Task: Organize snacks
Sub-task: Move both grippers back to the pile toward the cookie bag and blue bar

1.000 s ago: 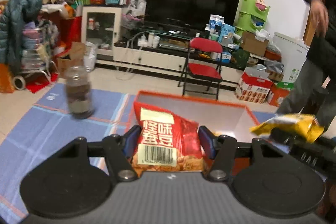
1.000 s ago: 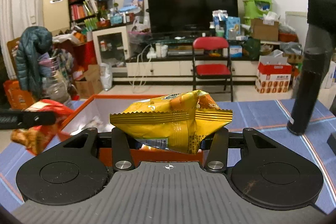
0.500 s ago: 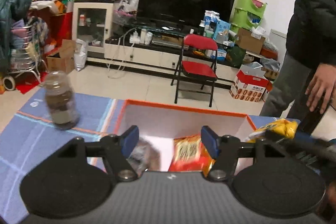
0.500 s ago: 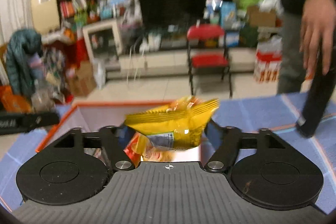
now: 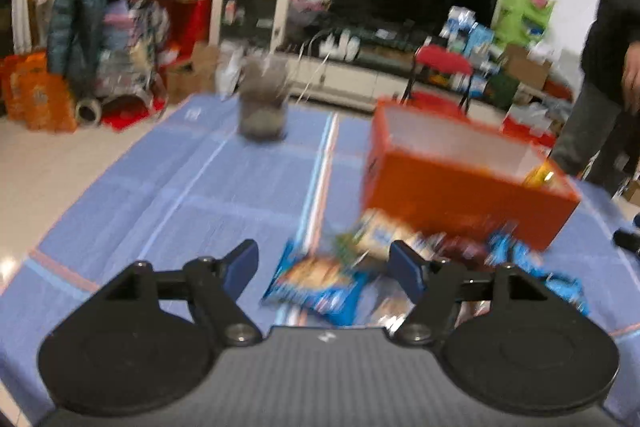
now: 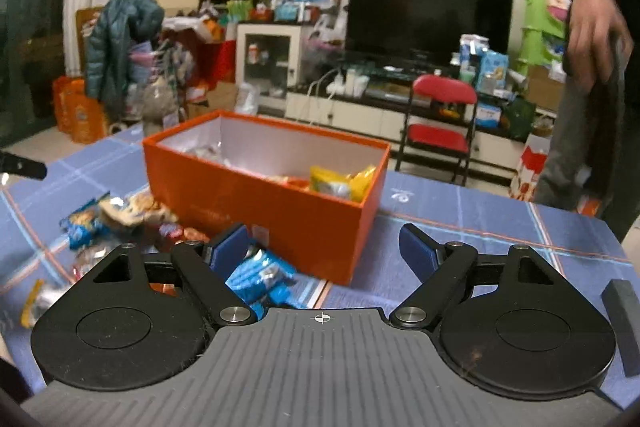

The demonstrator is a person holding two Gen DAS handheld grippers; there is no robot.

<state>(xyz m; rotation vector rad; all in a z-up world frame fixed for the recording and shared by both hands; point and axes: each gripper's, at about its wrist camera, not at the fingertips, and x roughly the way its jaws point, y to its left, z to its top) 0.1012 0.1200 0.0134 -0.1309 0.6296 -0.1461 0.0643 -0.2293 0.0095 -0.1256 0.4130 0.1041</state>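
- The left gripper (image 5: 322,261) has its jaws opening, with nothing pressed between them; a blue snack packet (image 5: 316,281) lies on the cloth just beyond the tips.
- The right gripper (image 6: 323,247) is also opening and empty, a crumpled blue packet (image 6: 260,277) by its left finger.
- The loose packets look light, soft and crinkly, likely slippery; pinching a sealed edge or the flat middle seems safest.
- The orange box (image 6: 280,211) stands just behind the pile and already holds a yellow bag (image 6: 340,181).
- A jar (image 5: 263,107) stands well apart on the blue tablecloth (image 5: 200,195).
- A bystander's hand (image 6: 592,35) hangs near the table's right side, and a dark block (image 6: 622,327) lies by the right gripper.
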